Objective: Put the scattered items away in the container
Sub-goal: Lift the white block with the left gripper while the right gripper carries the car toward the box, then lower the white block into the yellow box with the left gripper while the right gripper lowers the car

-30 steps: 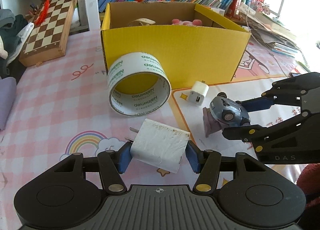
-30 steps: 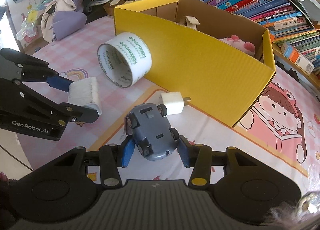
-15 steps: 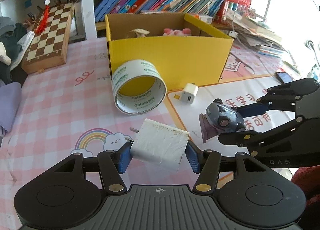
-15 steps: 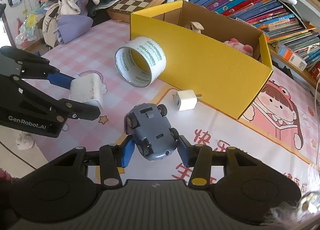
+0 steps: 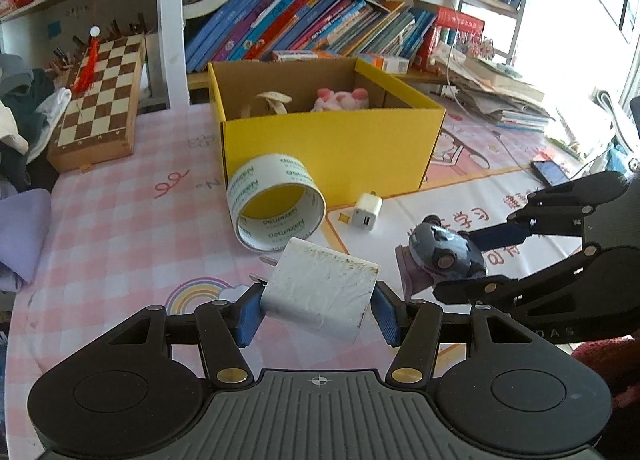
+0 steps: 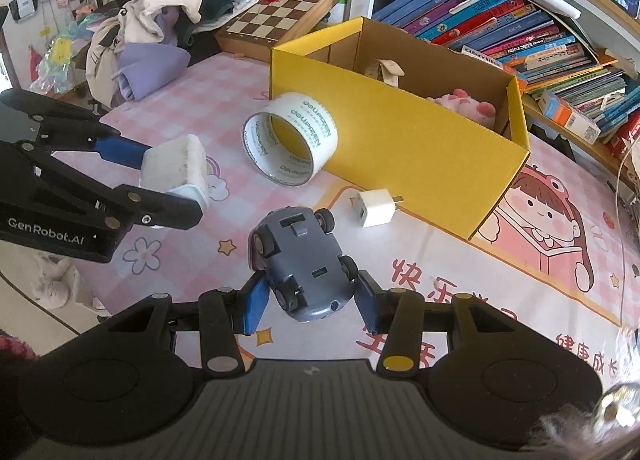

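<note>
I am carrying two items at once above the table (image 5: 120, 228): the white charger block (image 5: 320, 296) clamped in my left tool (image 5: 316, 310) and the grey toy car (image 6: 304, 264) clamped in my right tool (image 6: 306, 300). Next, I judge, both need lifting over the yellow box (image 5: 332, 144) rim before letting go, clear of the tape roll (image 5: 276, 206) leaning against it.

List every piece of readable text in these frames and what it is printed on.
"GenRobot.AI": side of the left gripper, right wrist view.
"DAS": body of the right gripper, left wrist view; possibly the tail of a longer word.
"deliPIZEN", as best it reads: repeated on the tape roll.
"快乐": red characters on the table mat; other characters there are cut off.
Book spines: too small to read.
</note>
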Available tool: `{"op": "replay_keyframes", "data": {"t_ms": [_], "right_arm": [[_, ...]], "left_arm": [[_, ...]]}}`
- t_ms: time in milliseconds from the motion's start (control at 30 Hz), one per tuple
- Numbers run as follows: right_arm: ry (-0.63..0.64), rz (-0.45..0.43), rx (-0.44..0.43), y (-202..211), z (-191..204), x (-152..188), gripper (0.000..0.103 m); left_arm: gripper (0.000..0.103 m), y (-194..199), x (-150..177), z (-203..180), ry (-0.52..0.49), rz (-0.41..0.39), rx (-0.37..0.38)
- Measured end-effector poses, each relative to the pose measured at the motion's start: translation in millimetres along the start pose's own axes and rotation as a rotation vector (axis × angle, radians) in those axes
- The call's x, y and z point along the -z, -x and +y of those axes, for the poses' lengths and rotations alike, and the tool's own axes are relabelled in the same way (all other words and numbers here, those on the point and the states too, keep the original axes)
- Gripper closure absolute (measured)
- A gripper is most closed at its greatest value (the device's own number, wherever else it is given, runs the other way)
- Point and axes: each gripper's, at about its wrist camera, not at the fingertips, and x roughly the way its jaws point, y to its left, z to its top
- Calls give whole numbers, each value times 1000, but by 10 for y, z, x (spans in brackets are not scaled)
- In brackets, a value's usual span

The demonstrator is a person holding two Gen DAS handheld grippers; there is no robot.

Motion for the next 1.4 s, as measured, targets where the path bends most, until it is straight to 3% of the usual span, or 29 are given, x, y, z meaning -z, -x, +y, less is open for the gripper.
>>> {"op": "replay_keyframes", "data": {"t_ms": [400, 967, 1400], "right_arm": [[-25, -43, -1, 234, -72, -150, 59], [-2, -157, 45, 475, -687, -665, 59], [65, -184, 32, 145, -1202, -1143, 59]], "left_arm": [[47, 197, -215, -94, -54, -102, 2], [47, 168, -898, -92, -90, -230, -8], [47, -251, -1336, 15, -73, -220, -83]]}}
